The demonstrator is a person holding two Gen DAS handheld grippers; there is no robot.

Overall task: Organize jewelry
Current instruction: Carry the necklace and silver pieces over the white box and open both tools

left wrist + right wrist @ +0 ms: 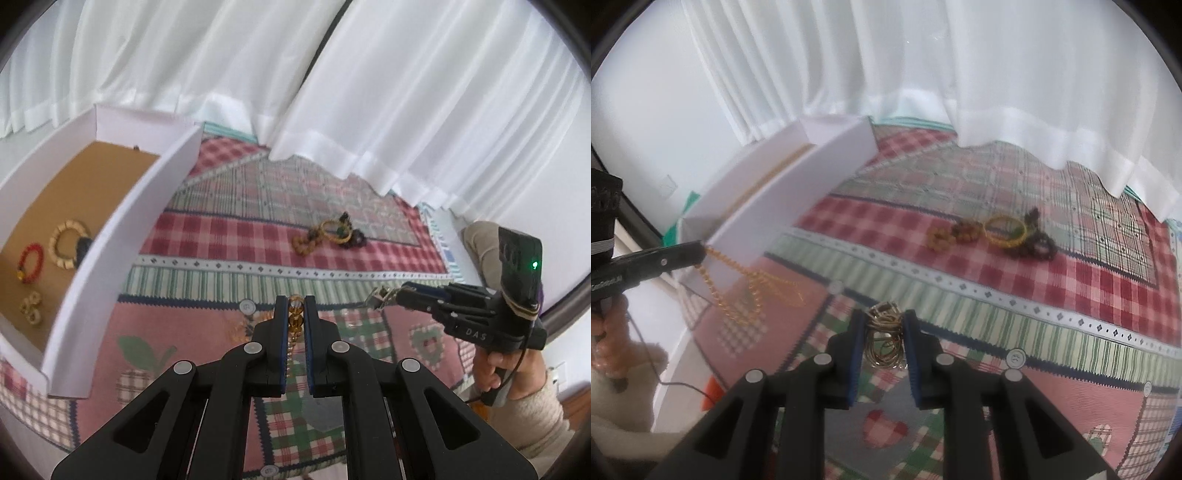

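mid-transfer: left gripper (295,314) jaws clamped on amber bead chain (294,325), right gripper (884,332) jaws on silver-gold chain bundle (884,338); next, carry both left-forward over white tan-lined box (122,236), then release.

Two claws are in view: the left claw (295,314) grips one amber bead string (294,321), and the right claw (884,332) grips one bundle of thin metal rings (884,341), too tangled to count singly. One white box (122,236) sits on one patchwork quilt (229,236). Inside the box lie four pieces: one red bead bracelet (31,263), one pale wooden bracelet (68,243), one small tan bead piece (31,313) and one dark item (84,248), partly hidden. One loose heap of bracelets (328,236) lies on the quilt, holding about five: one yellow bangle (1004,230), two tan bead loops, two dark ones. Two white curtains (406,92) hang behind
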